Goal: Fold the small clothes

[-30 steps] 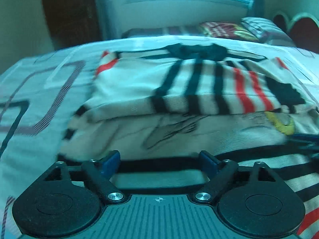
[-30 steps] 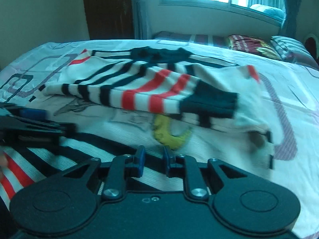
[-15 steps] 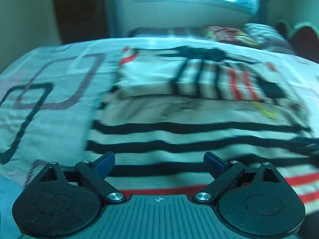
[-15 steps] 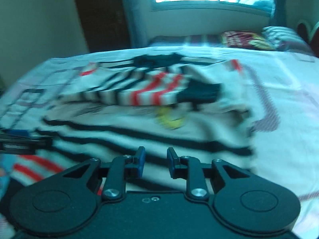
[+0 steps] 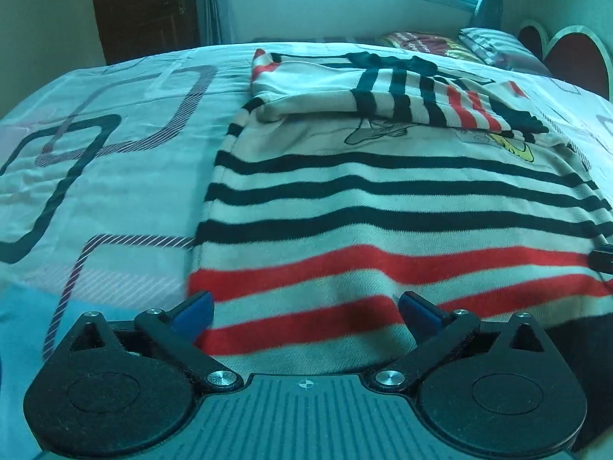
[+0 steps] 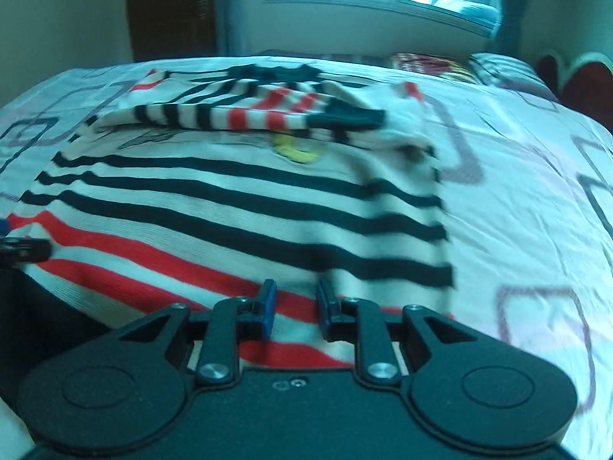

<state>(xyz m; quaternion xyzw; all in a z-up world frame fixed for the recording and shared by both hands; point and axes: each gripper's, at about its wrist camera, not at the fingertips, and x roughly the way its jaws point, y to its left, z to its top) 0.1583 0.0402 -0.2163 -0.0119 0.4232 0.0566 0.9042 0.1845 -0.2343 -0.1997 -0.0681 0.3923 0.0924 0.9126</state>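
Two grippers at the near hem of a striped sweater on a bed

The left gripper [image 5: 304,308] is spreading wide over the hem, grasping nothing; the right gripper [image 6: 294,303] is narrowing, hem between its blue pads — whether they pinch it I cannot tell. The cream knitted sweater with black and red stripes [image 5: 383,207] lies flat on the pale patterned bedsheet [image 5: 99,161], sleeves folded across the chest.
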